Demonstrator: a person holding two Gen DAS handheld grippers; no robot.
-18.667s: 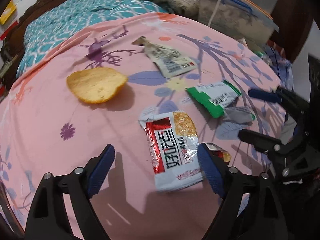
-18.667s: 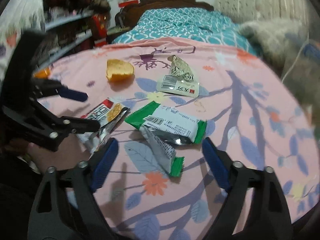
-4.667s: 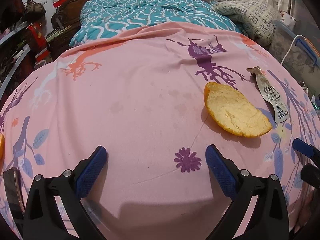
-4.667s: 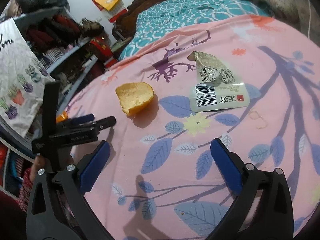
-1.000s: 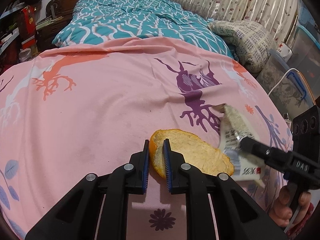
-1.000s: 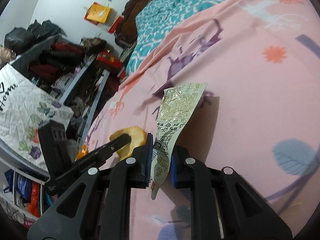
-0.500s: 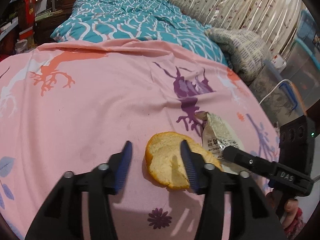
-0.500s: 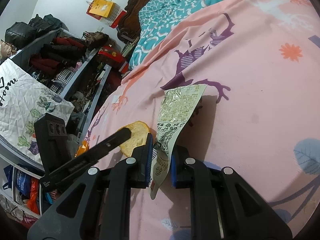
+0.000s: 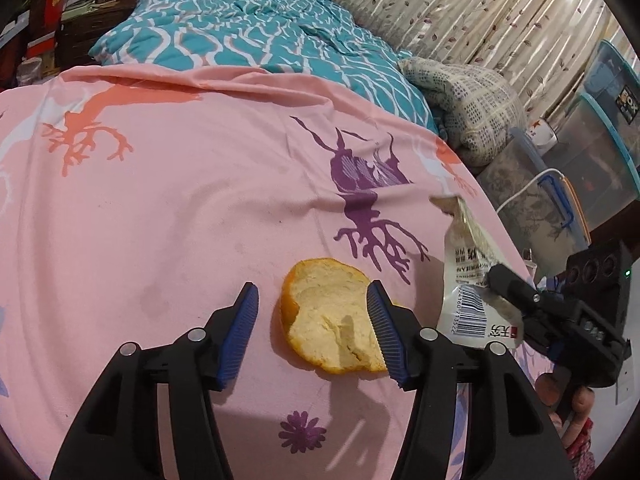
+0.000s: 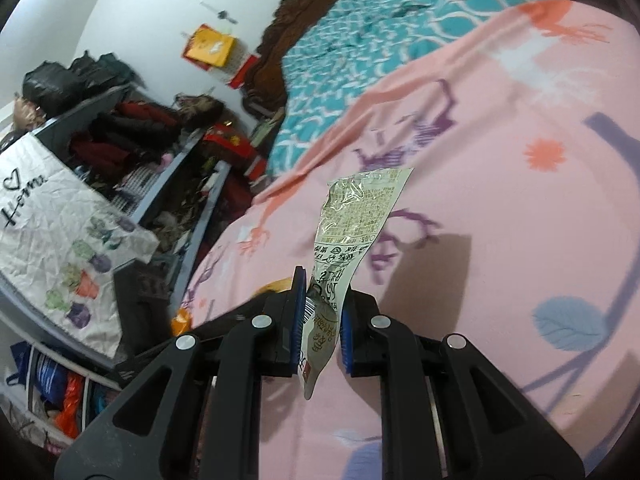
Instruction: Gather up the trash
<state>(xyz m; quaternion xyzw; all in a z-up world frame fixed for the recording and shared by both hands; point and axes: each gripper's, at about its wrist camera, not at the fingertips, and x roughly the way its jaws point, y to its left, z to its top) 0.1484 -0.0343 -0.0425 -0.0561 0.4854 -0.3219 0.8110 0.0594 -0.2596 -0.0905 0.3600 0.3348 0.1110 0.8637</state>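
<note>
An orange peel (image 9: 328, 320) lies cup-side up on the pink sheet (image 9: 200, 200). My left gripper (image 9: 311, 292) straddles it with its jaws opening; the peel sits between them, its right part hidden behind the right finger, and the pads do not press on it. My right gripper (image 10: 322, 300) is shut on a crumpled white and silver snack wrapper (image 10: 356, 216), which stands up above the jaws. In the left wrist view the wrapper (image 9: 466, 280) hangs clear of the sheet just right of the peel, pinched by the right gripper (image 9: 516, 292). The peel's edge (image 10: 276, 285) peeks out behind the right gripper's left finger.
A teal quilt (image 9: 248, 28) and a grey patterned pillow (image 9: 468, 100) lie at the bed's far end. Clear plastic storage boxes (image 9: 592, 160) stand past the bed's right side. Cluttered shelves (image 10: 132, 160) and a white printed bag (image 10: 60, 240) line the other side.
The left jaws, shut on the peel's rim a second ago, have opened and the peel lies loose between them. The right gripper has risen a little with the wrapper.
</note>
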